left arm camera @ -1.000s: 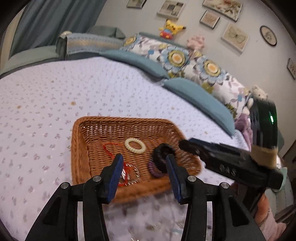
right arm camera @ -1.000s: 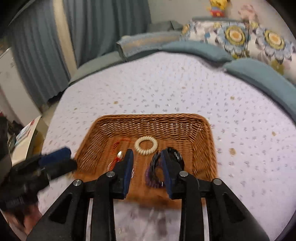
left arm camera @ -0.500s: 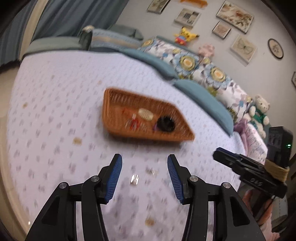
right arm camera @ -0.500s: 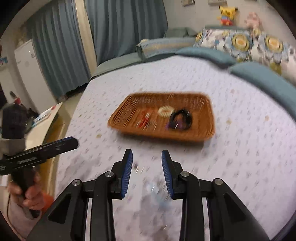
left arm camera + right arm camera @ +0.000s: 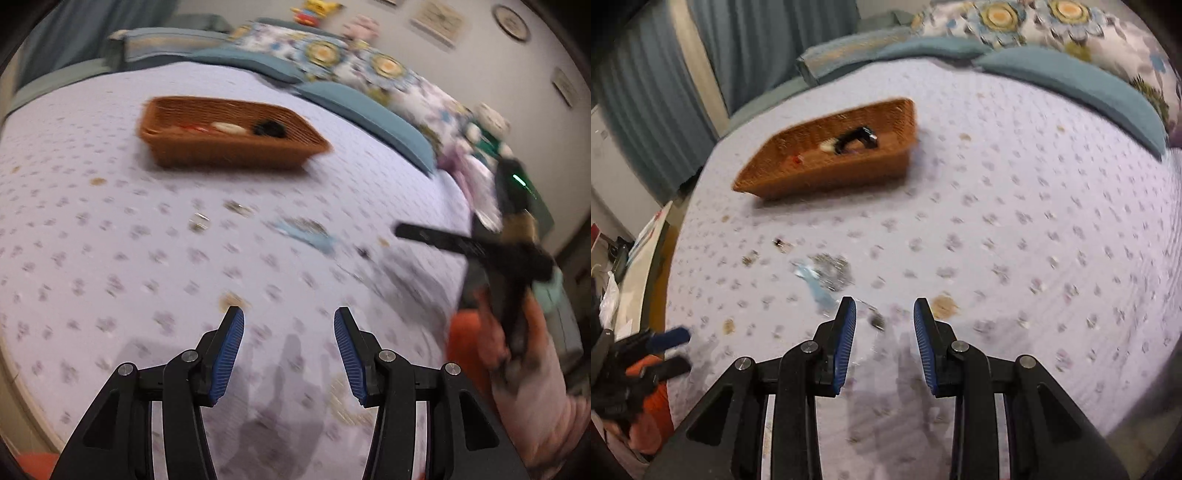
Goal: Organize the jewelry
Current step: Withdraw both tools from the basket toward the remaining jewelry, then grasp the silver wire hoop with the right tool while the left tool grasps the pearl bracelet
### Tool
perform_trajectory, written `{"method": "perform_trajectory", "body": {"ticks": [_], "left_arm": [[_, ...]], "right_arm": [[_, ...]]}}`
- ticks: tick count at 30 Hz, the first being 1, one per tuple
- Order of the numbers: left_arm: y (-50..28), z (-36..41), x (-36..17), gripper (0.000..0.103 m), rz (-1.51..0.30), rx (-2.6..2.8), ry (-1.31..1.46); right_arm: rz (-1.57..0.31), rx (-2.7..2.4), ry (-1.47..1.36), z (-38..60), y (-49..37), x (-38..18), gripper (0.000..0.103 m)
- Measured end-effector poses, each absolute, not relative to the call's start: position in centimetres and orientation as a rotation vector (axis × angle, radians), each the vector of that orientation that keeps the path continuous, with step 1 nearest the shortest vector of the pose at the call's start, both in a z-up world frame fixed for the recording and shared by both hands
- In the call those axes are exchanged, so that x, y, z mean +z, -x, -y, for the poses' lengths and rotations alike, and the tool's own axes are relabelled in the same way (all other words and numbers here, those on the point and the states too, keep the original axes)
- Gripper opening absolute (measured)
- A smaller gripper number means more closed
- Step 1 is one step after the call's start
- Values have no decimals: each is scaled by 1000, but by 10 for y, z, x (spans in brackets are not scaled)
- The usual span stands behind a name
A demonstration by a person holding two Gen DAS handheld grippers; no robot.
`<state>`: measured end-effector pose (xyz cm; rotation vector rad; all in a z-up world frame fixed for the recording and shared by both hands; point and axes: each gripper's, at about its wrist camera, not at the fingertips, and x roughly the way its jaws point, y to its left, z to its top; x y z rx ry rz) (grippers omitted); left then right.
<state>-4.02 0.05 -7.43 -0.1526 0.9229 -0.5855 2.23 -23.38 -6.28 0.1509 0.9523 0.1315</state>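
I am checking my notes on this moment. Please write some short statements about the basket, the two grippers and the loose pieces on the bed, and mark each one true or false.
1. The wicker basket stands on the bed cover. True.
2. The left gripper holds a black bracelet. False: its jaws are open and empty.
3. The black bracelet lies inside the basket. True.
4. The right gripper is shut. False: its jaws stand apart.
5. Small loose pieces lie on the cover outside the basket. True.
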Motion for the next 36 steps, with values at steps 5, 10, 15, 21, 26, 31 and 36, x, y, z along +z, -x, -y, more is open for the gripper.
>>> {"method": "perform_trajectory", "body": {"ticks": [5,10,15,21,26,31,36], "left_arm": [[54,8,-77,52,-948,-658,137],[67,18,-88,52,-991,-677,74],[72,24,-96,52,-1010,-684,25],[74,37,-104,39,-1027,-685,-34],[76,40,-106,39,-1020,-676,-68],[77,43,-107,34,-1012,-659,-98],[78,48,-108,16,-987,-624,-134]], "right_arm": [[-978,153,-172,234,-22,-72,35],[-990,141,-74,210,-27,-84,35],[-1003,127,-47,203,-35,-93,35],[-1020,123,-35,199,-41,-102,35],[-1021,117,6,192,-43,-106,35],[-1010,113,58,183,-43,-108,13],[-988,119,63,182,-39,-105,12]]}}
